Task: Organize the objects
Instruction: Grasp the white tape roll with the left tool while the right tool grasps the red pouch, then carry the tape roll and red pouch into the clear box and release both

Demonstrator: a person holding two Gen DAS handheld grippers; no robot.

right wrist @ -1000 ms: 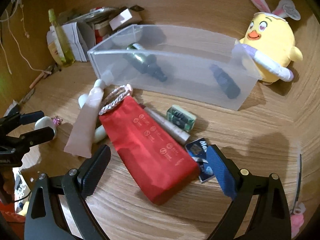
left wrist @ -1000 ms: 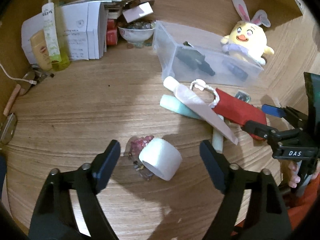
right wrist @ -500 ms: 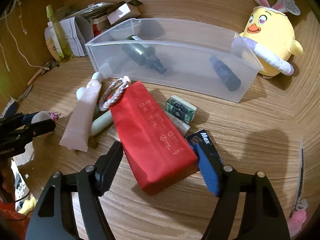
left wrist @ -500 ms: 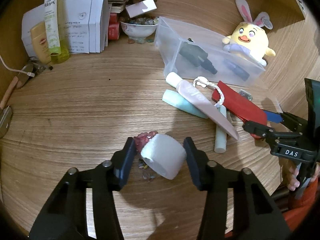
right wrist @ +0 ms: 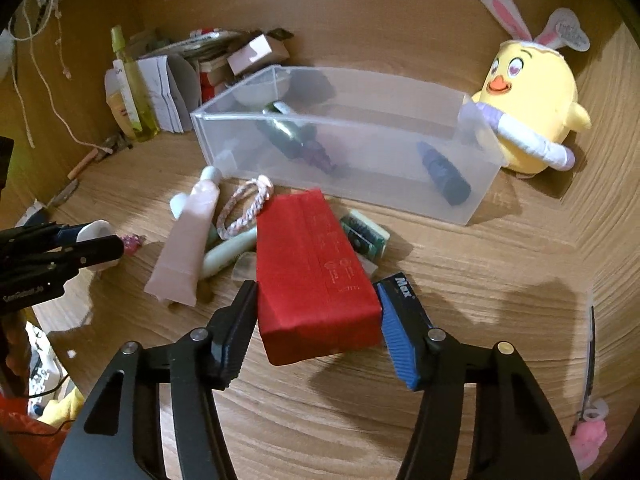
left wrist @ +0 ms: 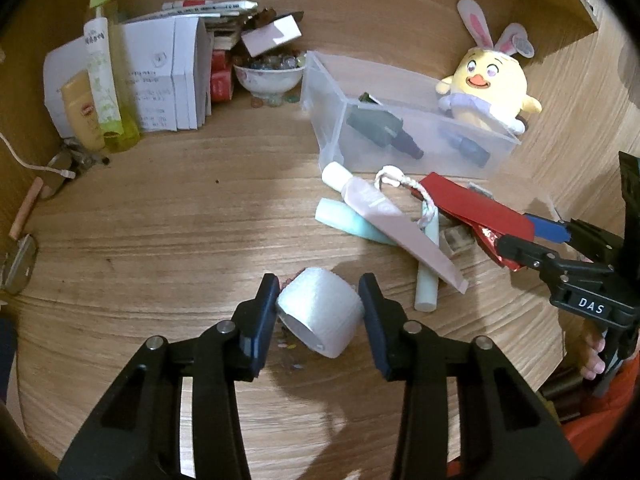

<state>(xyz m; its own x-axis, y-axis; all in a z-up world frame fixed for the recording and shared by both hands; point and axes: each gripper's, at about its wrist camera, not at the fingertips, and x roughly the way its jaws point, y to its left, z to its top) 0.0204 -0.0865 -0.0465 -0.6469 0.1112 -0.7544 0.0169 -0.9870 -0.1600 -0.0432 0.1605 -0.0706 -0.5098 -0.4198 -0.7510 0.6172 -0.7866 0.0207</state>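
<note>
My left gripper (left wrist: pixel 319 304) is shut on a white tape roll (left wrist: pixel 320 316), held just above the wooden table (left wrist: pixel 160 220). My right gripper (right wrist: pixel 316 320) is shut on the near end of a red pack (right wrist: pixel 312 264), which is tilted up off the table. A clear plastic bin (right wrist: pixel 360 160) stands behind it with a dark green bottle (right wrist: pixel 296 140) and a dark blue bottle (right wrist: pixel 444 178) inside. In front of the bin lie a pink tube (right wrist: pixel 188 236), a pale green tube (right wrist: pixel 228 254), a braided cord loop (right wrist: pixel 244 208) and a small green box (right wrist: pixel 364 234).
A yellow plush chick (right wrist: pixel 528 116) sits right of the bin. At the back left stand a yellow-green bottle (left wrist: pixel 106 92), white paper boxes (left wrist: pixel 160 76) and a bowl of beads (left wrist: pixel 268 74). A small pink trinket (right wrist: pixel 131 242) lies by the left gripper.
Both grippers have closed: the left on the white tape roll, the right on the red pack. Both objects have lifted slightly off the table.
</note>
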